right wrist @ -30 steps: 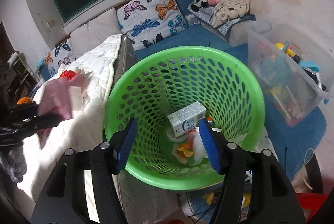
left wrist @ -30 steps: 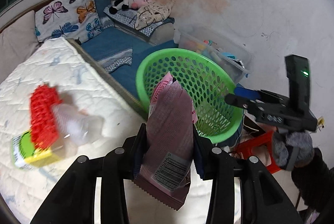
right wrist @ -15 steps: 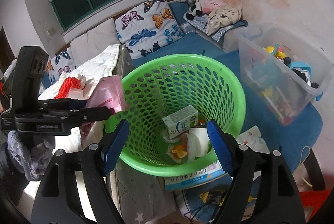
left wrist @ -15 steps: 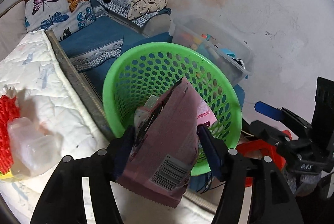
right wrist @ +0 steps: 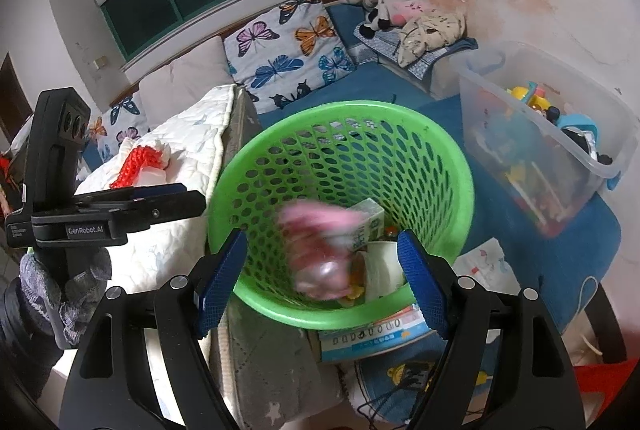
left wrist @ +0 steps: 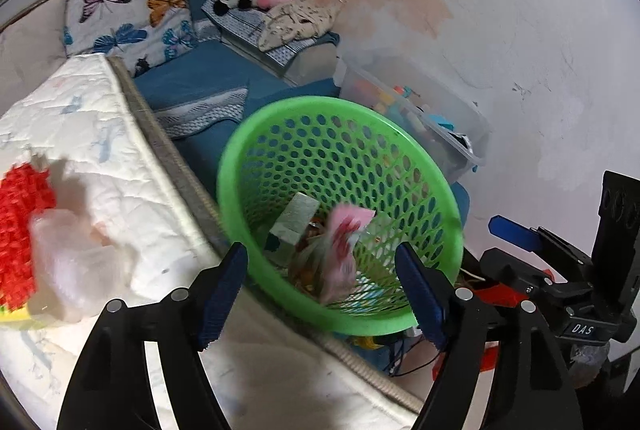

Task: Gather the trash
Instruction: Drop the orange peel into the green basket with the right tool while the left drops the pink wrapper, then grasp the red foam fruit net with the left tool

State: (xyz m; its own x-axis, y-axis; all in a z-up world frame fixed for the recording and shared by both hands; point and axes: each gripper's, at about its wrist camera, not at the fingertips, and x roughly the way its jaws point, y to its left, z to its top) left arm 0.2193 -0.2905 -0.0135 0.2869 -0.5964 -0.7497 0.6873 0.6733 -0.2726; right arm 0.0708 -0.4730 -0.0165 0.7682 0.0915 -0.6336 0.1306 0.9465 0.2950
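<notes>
A green perforated basket (left wrist: 400, 322) (right wrist: 224, 197) stands on the floor beside the mattress. A pink snack wrapper (left wrist: 340, 250) (right wrist: 316, 254) is blurred inside it, free of both grippers. A small carton (left wrist: 296, 218) (right wrist: 366, 224) and other scraps lie in the bottom. My left gripper (left wrist: 322, 290) is open and empty above the basket's near rim; it also shows in the right wrist view (right wrist: 176, 197). My right gripper (right wrist: 322, 280) is open and empty over the basket; it shows in the left wrist view (left wrist: 516, 234).
A white quilted mattress (left wrist: 100, 133) holds a red mesh piece (left wrist: 20, 226), a clear plastic bottle (left wrist: 76, 266) and a yellow-green pack (left wrist: 12, 316). A clear toy bin (right wrist: 560, 149) stands right of the basket. A booklet (right wrist: 376, 334) lies under the basket.
My left gripper opened and let go of the pink wrapper, which dropped into the basket. The right gripper stayed open over the basket.
</notes>
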